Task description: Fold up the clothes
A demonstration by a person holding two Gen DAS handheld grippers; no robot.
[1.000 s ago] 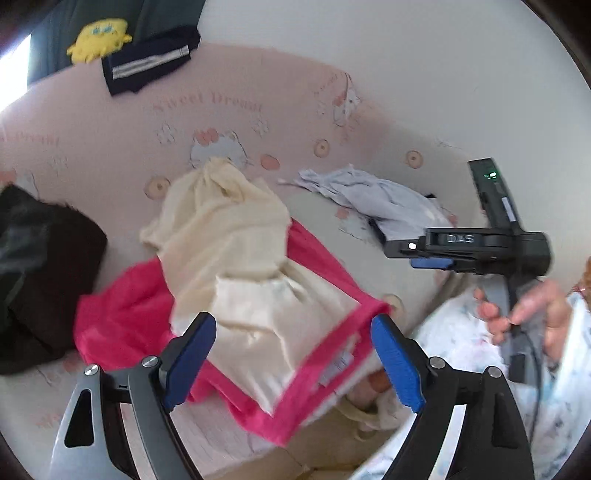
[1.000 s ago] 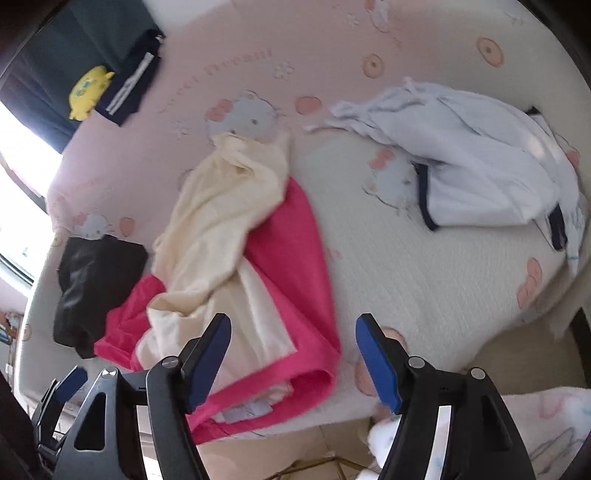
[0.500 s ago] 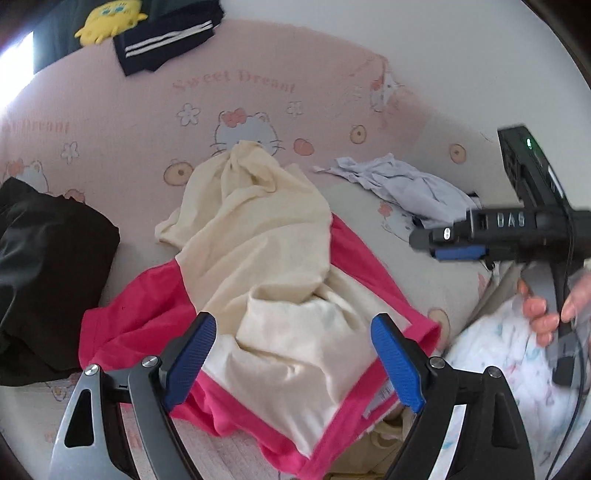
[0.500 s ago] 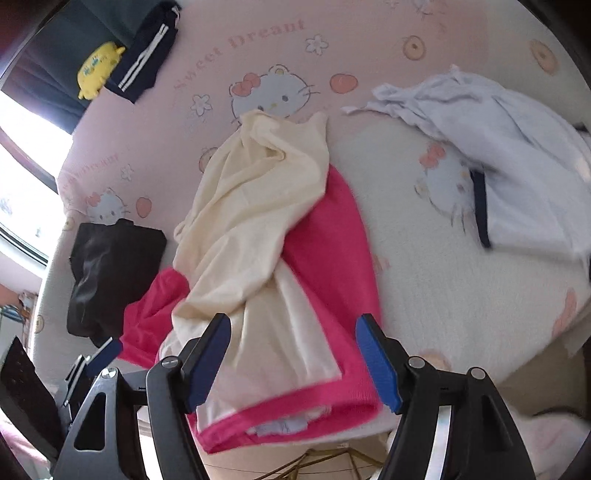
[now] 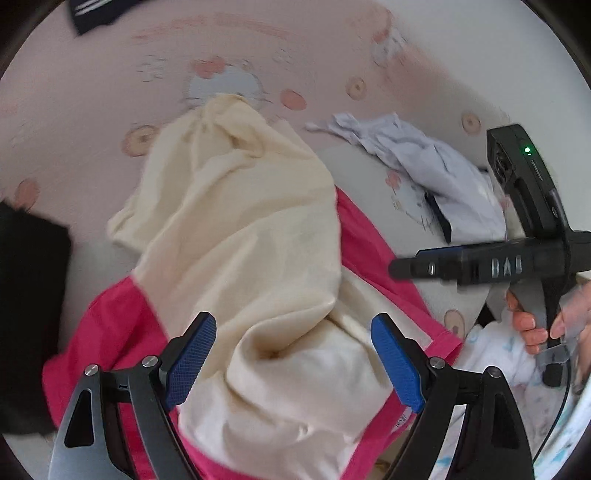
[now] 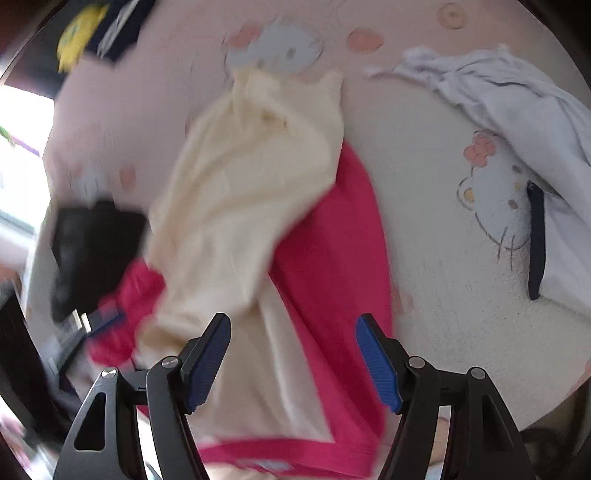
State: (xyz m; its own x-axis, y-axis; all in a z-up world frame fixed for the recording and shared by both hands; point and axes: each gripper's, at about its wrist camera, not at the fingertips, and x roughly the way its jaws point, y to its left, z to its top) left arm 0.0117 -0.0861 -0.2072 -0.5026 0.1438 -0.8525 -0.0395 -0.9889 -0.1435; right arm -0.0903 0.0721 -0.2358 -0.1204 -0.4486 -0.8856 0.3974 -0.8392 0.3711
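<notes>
The pink cartoon-print bedspread filled both views, and on it the clothes lay in a heap: the pink garment spread at centre and lower left of the left wrist frame, with the cream garment crumpled across it from upper centre down to the bottom edge. A white garment with dark trim sat apart at the right, a black garment at the left edge, and a dark striped piece at the top left. Compared with 1 second earlier, the cream and pink pile loomed much larger in both frames, so both tools had closed in on it; the blur in the right wrist view suggested quick motion. The left gripper hung with its jaws spread wide over the cream folds, gripping nothing. The right gripper was equally wide open and empty above the cream garment and pink garment, and it showed at the right of the left wrist frame, in the person's right hand. Nothing looked folded yet; I judged the approach meant a first grasp on the cream garment was next, probably to lift it clear of the pink one.
</notes>
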